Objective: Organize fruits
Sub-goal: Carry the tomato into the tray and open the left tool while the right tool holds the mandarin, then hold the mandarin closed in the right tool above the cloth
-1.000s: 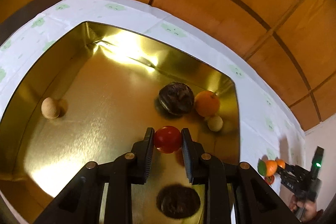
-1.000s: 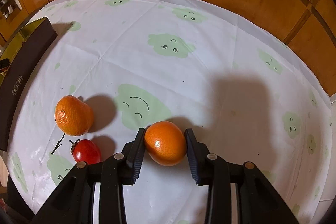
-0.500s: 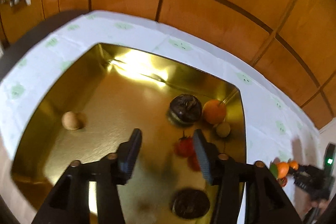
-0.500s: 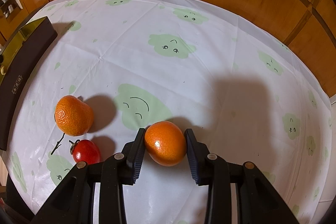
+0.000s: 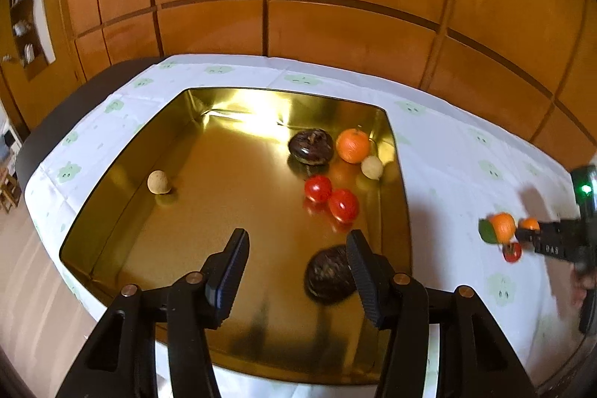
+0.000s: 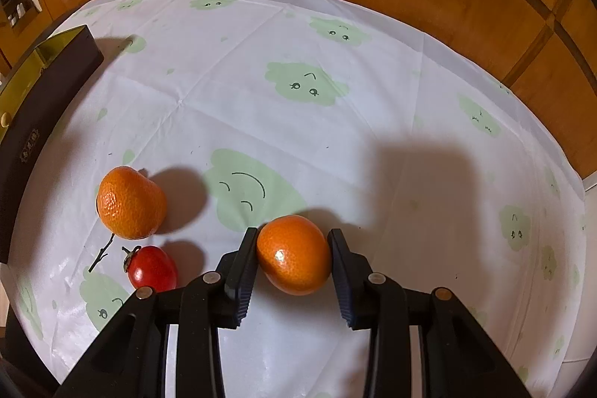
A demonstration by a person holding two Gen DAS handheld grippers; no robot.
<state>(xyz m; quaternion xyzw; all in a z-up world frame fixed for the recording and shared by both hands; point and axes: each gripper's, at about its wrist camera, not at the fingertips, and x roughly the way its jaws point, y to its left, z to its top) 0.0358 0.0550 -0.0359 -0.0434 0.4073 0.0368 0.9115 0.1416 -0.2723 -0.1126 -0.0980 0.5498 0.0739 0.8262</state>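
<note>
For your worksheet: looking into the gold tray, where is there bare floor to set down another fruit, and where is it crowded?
Free: the middle and the near left of the gold tray, between the lone beige ball and the tomatoes. Crowded: the far right corner, where the dark fruit, the orange and a pale ball cluster, and the right wall by the second dark fruit.
</note>
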